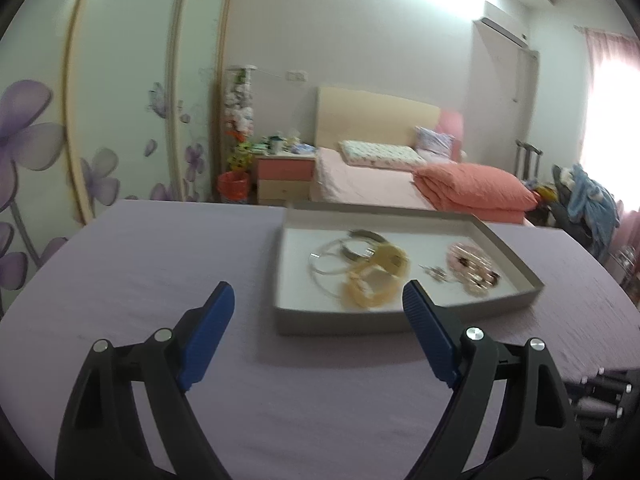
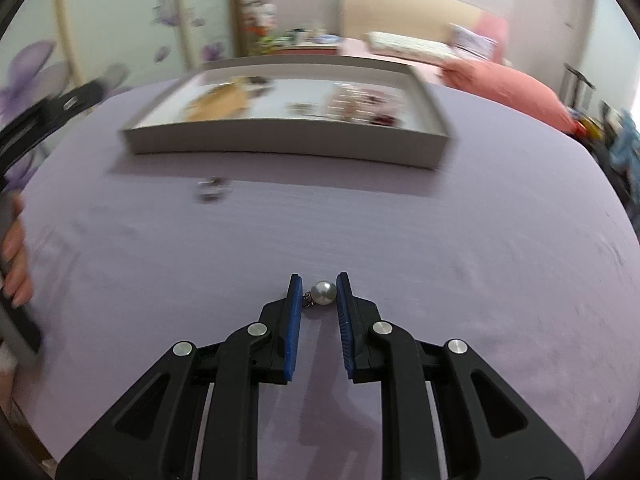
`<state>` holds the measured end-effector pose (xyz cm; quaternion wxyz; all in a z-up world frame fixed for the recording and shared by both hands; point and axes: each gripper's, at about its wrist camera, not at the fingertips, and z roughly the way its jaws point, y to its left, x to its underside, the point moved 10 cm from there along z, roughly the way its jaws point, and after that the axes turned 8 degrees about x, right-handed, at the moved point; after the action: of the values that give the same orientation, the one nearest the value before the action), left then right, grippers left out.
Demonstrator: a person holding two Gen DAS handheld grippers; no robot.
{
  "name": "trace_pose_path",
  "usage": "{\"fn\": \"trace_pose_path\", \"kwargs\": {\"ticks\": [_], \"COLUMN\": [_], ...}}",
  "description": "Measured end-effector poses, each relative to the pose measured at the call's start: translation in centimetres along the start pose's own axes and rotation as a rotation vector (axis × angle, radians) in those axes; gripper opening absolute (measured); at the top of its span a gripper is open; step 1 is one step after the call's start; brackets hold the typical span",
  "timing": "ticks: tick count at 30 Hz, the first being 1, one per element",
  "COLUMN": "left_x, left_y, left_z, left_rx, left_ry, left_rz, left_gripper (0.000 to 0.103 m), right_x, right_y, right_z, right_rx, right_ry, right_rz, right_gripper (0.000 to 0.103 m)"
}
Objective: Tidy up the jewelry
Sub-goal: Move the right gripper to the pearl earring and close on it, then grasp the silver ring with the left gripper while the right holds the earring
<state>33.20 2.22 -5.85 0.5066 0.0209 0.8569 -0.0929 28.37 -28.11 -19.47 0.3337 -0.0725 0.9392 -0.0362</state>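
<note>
My right gripper [image 2: 319, 286] is shut on a pearl earring [image 2: 324, 293]. The pearl and its small clasp are pinched between the blue pads, low over the purple tablecloth [image 2: 440, 260]. A grey tray [image 2: 280, 142] lies farther back, its contents blurred. In the left wrist view the same tray [image 1: 340, 322] holds a yellow watch [image 1: 376, 276], a silver bangle [image 1: 362, 246], a clear hoop [image 1: 326, 270], a pink bead bracelet [image 1: 472, 268] and small earrings [image 1: 436, 274]. My left gripper [image 1: 320, 292] stands wide open at the tray's near edge, with nothing between its pads.
A small blurred piece of jewelry [image 2: 212, 190] lies loose on the cloth in front of the tray's left end. A person's hand [image 2: 16, 264] holds the left gripper's handle at the left edge. Beyond the table are a bed [image 1: 380, 176] and a nightstand [image 1: 284, 172].
</note>
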Motion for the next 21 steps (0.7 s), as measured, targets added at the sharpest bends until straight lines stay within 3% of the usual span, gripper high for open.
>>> {"fn": "trace_pose_path", "kwargs": {"ticks": [6, 15, 21], "left_x": [2.4, 6.7, 8.4], "left_y": [-5.3, -8.9, -9.2], "left_z": [1.9, 4.5, 7.1], "left_rx": [0.108, 0.141, 0.114], "left_ry": [0.129, 0.323, 0.431], "left_rz": [0.064, 0.143, 0.117], "left_gripper": [0.084, 0.084, 0.066], "right_x": [1.3, 1.3, 1.4], "right_y": [-2.8, -3.5, -3.9], "right_z": [-0.5, -0.5, -0.6], "right_rx": [0.032, 0.002, -0.012], "right_ry": [0.004, -0.003, -0.006], "right_rz": [0.035, 0.055, 0.059], "right_gripper": [0.019, 0.019, 0.019]}}
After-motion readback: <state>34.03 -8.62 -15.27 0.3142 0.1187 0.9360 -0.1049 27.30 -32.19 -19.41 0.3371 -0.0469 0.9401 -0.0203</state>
